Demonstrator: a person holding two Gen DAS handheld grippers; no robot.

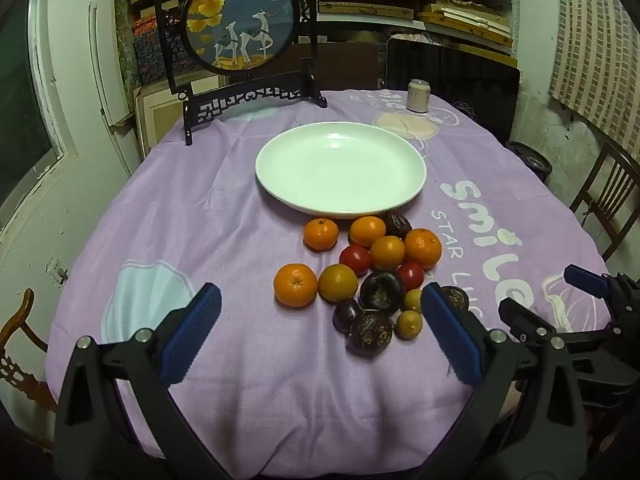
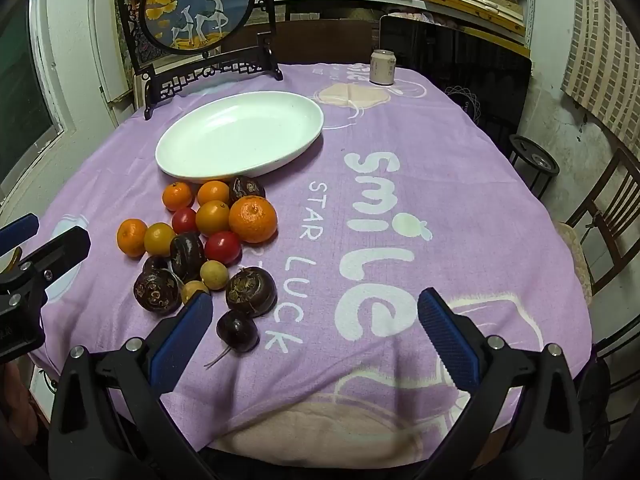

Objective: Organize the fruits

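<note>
A pile of fruit lies on the purple tablecloth in front of an empty white plate (image 1: 340,168) (image 2: 240,136). It holds several oranges (image 1: 295,285) (image 2: 253,219), two red tomatoes (image 1: 355,259) (image 2: 222,246), small yellow fruits (image 1: 409,324) (image 2: 214,274) and dark purple fruits (image 1: 369,333) (image 2: 251,291). My left gripper (image 1: 320,308) is open and empty, low over the cloth just before the pile. My right gripper (image 2: 314,312) is open and empty, to the right of the pile; it also shows at the right edge of the left wrist view (image 1: 552,292).
A framed round deer picture on a black stand (image 1: 240,24) (image 2: 198,8) stands at the table's back left. A drink can (image 1: 418,96) (image 2: 382,67) stands at the back right. Wooden chairs (image 1: 608,196) (image 2: 600,224) flank the table. Shelves fill the back wall.
</note>
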